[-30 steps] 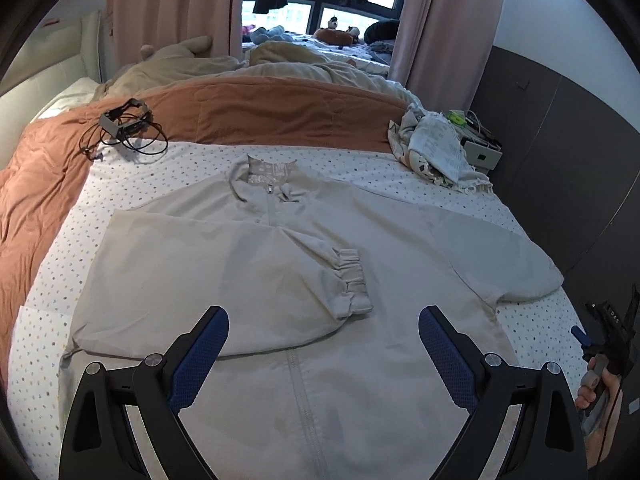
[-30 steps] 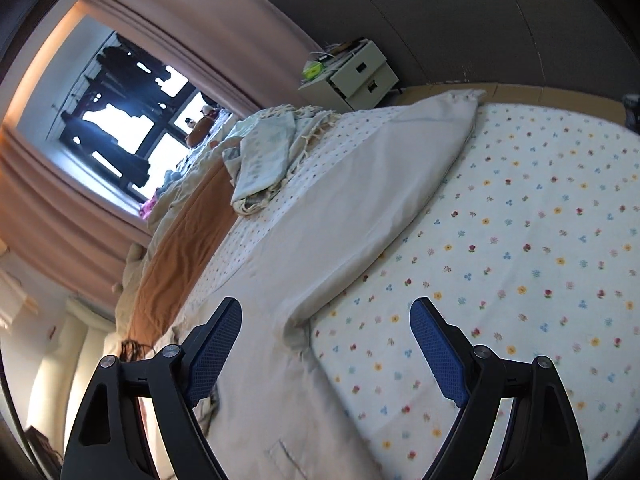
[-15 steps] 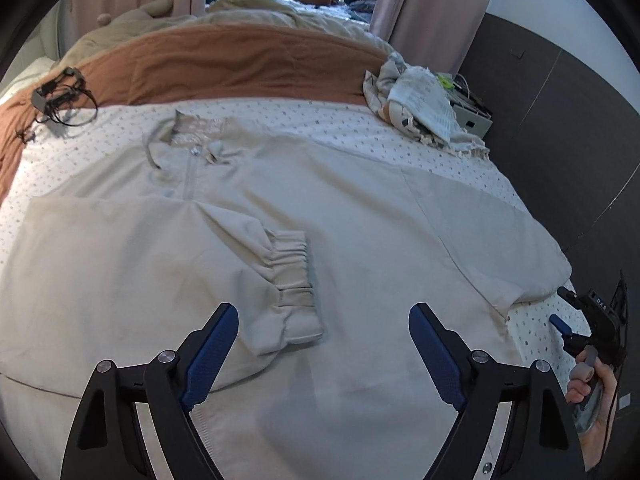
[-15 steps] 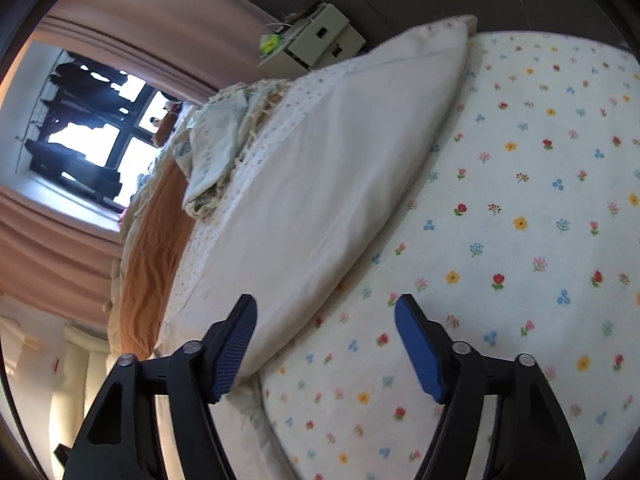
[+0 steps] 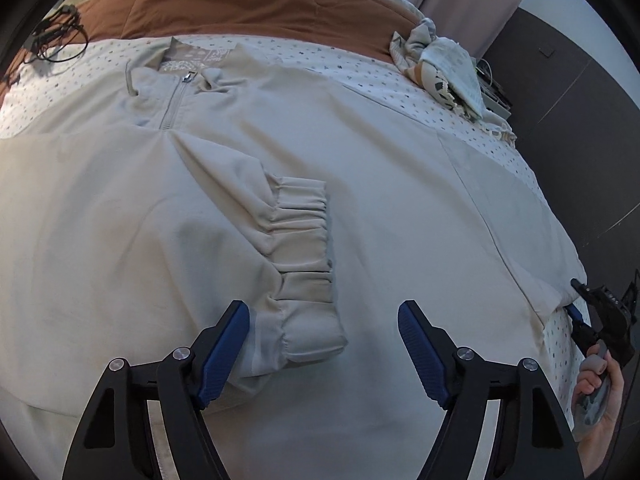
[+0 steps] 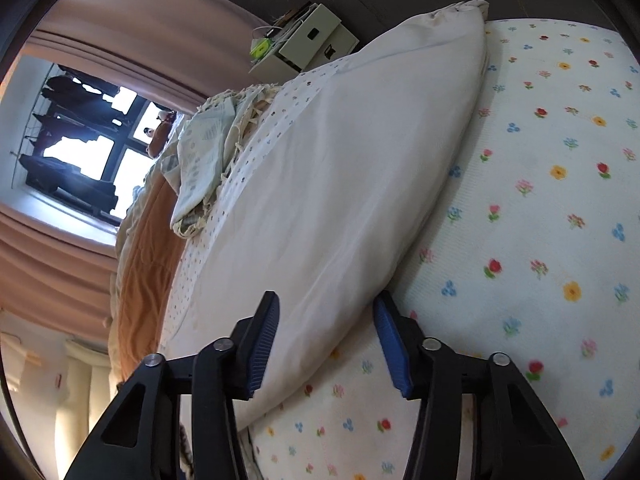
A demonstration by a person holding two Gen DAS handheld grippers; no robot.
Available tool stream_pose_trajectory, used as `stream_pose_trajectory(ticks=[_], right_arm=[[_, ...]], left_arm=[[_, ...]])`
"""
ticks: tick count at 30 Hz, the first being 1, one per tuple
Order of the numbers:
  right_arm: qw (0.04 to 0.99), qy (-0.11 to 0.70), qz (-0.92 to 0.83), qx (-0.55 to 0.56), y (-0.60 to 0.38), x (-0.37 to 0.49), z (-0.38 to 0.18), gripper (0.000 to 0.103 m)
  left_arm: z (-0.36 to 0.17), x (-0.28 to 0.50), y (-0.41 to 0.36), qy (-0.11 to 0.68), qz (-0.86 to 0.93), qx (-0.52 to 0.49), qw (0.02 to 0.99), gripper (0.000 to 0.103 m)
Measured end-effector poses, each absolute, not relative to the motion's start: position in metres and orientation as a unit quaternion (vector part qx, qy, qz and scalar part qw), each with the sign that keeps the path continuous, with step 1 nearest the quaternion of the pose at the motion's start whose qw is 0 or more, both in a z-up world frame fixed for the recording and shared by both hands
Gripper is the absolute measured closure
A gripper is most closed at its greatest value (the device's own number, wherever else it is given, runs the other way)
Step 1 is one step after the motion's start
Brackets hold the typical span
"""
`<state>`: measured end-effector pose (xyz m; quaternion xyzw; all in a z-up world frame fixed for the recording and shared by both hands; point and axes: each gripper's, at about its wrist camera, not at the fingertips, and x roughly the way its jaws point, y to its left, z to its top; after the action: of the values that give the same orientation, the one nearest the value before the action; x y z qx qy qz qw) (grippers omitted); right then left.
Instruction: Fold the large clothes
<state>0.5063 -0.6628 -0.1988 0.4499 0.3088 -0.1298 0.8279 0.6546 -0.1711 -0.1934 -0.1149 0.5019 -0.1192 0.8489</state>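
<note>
Jacket (image 5: 360,184), pale beige, fills most of my left wrist view, lying flat on the flowered bed sheet (image 5: 332,56) with its zip collar at upper left. One sleeve is folded across the chest, and its gathered cuff (image 5: 304,272) sits at centre. My left gripper (image 5: 324,344) has just been closing but is still wide apart; the cuff's lower edge lies between its fingers, and I can't tell whether the left pad touches it. At the right edge I see my right gripper (image 5: 600,320), partly cut off.

In the right wrist view, the one other sleeve (image 6: 360,160) runs from the bottom centre to the upper right. My right gripper (image 6: 326,340) has just been narrowing around it; whether the pads pinch the cloth I can't tell.
</note>
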Motion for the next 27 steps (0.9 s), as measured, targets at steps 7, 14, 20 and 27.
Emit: stream_pose_trajectory(ticks=[7,14,20,27], right_arm=[[0.843,0.280,-0.118,0.444,-0.654,0.503,-0.182,0.097],[0.876,0.238,-0.041,0.418,-0.608,0.497,-0.122,0.098],[0.894,0.225,0.021,0.386,-0.551,0.498,-0.086,0.098],[0.906,0.236,0.067,0.345,-0.482,0.511,-0.073,0.098]], left_arm=[[-0.172,0.645,-0.143,0.483,-0.103,-0.115,0.862,0.025],[-0.156,0.627,-0.108,0.473,-0.095,-0.130,0.866,0.025],[-0.140,0.599,-0.074,0.460,-0.079,-0.110,0.877,0.025],[-0.118,0.570,-0.010,0.448,-0.029,-0.116,0.886,0.025]])
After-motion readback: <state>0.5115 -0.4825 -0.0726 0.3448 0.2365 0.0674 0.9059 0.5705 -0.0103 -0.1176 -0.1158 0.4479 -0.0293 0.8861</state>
